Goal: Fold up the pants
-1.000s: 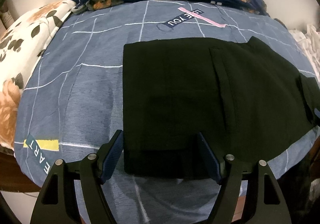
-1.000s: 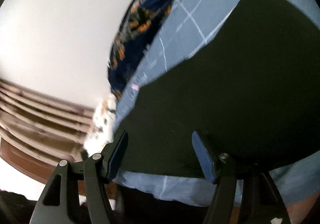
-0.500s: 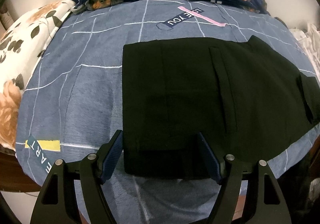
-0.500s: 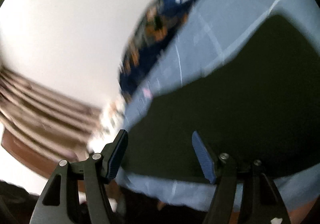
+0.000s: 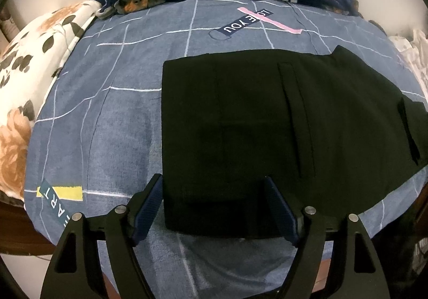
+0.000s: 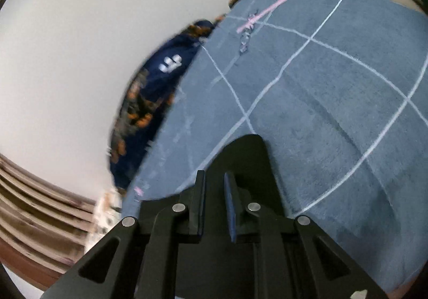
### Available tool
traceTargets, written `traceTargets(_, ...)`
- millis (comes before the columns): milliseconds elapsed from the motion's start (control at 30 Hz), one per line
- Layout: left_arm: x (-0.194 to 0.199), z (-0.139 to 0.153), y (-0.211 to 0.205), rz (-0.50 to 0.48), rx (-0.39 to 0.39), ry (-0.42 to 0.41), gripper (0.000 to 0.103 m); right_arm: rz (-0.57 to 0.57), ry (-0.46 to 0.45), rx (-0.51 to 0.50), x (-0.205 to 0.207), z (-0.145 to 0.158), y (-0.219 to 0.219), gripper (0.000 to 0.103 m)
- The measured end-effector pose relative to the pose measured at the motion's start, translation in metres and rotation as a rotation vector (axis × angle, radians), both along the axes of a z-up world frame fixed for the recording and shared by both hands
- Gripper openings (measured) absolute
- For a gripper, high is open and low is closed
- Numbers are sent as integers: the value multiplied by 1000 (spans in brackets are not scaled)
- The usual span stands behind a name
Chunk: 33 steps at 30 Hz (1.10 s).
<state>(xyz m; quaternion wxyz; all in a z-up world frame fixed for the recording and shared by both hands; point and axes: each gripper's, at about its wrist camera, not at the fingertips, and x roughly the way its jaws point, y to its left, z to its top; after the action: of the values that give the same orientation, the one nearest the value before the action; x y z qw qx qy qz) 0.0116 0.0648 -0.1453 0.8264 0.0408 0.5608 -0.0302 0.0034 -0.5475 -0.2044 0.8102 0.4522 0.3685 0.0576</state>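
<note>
The right gripper [image 6: 214, 201], jaws closing on the flat black fabric pants [image 5: 267, 122], starts another fold. Left gripper [image 5: 214, 208], jaws apart, should grip the near hem next.

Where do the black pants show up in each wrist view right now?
Left wrist: black pants fill centre and right, lying flat on the blue checked bedspread.
Right wrist: one black corner sticks up at lower centre, between the closing right gripper.
Shared landmark: pink stripe.
</note>
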Motion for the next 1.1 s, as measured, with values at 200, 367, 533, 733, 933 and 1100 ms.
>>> traceTargets(200, 2, -3, 0, 6, 1, 10, 79, 63, 64, -79, 6, -20, 26, 0)
traceTargets(367, 2, -2, 0, 0, 3, 11, 79, 67, -23, -34, 0, -7, 26, 10)
traceTargets(533, 1, -3, 2, 8, -13, 8, 79, -33, -96, -40, -8, 14, 5, 10)
traceTargets(733, 1, -3, 2, 6, -18, 3, 79, -66, -1, 2, 4, -11, -15, 10)
traceTargets(933, 4, -5, 2, 8, -22, 18, 79, -2, 14, -34, 8, -20, 14, 9)
traceTargets(1100, 4, -7, 3, 13, -31, 18, 80, 17, 3, -14, 7, -24, 22, 5)
